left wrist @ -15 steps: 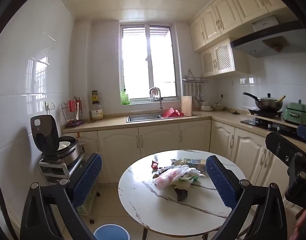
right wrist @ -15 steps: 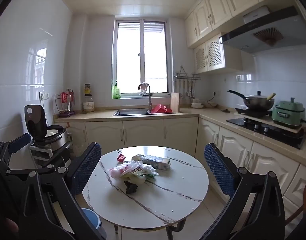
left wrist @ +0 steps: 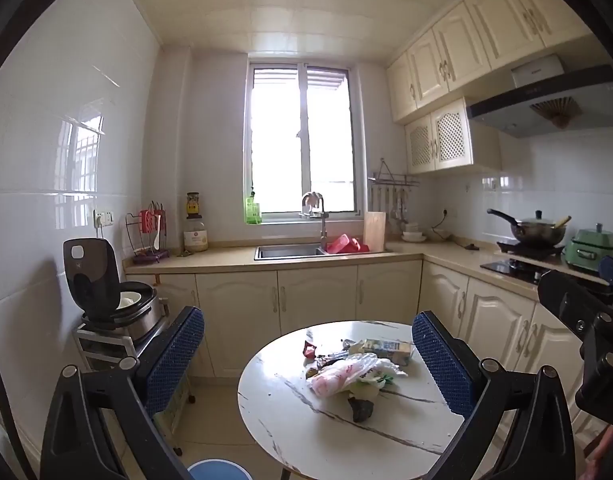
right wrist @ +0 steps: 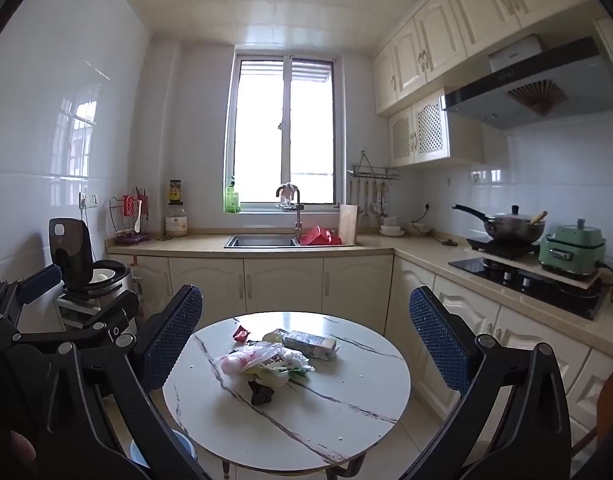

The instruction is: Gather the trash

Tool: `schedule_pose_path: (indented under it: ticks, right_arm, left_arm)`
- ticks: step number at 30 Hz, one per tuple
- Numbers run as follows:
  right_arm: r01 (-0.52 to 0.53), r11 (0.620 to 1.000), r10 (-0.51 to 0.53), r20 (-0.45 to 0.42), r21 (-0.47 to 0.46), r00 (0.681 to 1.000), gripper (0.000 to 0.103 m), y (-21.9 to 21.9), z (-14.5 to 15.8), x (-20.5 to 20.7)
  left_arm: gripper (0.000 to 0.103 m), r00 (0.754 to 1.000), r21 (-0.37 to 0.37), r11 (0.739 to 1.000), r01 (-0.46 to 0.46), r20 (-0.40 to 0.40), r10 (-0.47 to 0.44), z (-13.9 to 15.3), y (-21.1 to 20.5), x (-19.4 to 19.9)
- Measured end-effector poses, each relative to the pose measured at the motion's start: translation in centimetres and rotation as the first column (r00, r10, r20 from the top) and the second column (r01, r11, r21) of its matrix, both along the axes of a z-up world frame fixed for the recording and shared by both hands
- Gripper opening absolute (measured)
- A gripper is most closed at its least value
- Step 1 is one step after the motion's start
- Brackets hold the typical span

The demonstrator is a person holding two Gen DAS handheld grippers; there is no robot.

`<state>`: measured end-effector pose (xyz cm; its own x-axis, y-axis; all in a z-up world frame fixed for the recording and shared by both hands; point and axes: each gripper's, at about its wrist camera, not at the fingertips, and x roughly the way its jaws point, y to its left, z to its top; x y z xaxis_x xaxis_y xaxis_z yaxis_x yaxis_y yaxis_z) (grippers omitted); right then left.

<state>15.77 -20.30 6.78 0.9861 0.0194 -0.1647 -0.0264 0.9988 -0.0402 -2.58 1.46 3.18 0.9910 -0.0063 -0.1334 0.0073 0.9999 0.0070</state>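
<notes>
Two hand-held grippers are up in the air short of the round marble-patterned bench (left wrist: 386,436), both well apart from it. The left hand-held gripper (left wrist: 308,356) has its two blue-padded fingers spread wide with nothing between them; the right hand-held gripper (right wrist: 306,336) is spread just as wide and also holds nothing.

The trash lies in one loose heap near the middle of the bench. In it I count one crumpled plastic bag (left wrist: 346,374) with pink and green print, one flattened drink carton (left wrist: 388,347) just behind the bag, one small red wrapper (left wrist: 308,348) at the far left of the heap, and one dark crumpled lump (left wrist: 361,409) at the near edge. Some smaller scraps sit under the bag; how many cannot be told.

One blue bin (left wrist: 216,470) shows on the floor at the near left of the bench, partly cut off by the frame. One open rice cooker (left wrist: 106,296) stands on a low rack to the left. Behind the bench runs a counter with one sink (left wrist: 288,251), and on the right a wok (left wrist: 536,230) and a green pot (left wrist: 592,244). Nothing lies between the grippers and the heap.
</notes>
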Motion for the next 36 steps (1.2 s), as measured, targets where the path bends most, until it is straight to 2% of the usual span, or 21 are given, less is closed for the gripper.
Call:
schedule_pose_path:
  ticks: [3, 10, 36]
  right_arm:
    - [-0.005, 1.000, 0.005, 0.005, 0.000, 1.000, 0.103, 0.1, 0.1, -0.1]
    - [-0.003, 1.000, 0.003, 0.007, 0.010, 1.000, 0.103, -0.2, 0.0, -0.1]
    - [-0.008, 1.000, 0.008, 0.012, 0.017, 1.000, 0.103, 0.1, 0.0, 0.5]
  left_arm:
    - [0.102, 1.000, -0.004, 1.000, -0.006, -0.002, 0.006, -1.0, 0.1, 0.0]
    - [0.102, 1.000, 0.001, 1.000, -0.010, -0.004, 0.010, 0.2, 0.2, -0.2]
    - [0.102, 1.000, 0.008, 1.000, -0.012, 0.004, 0.012, -0.8, -0.1, 0.8]
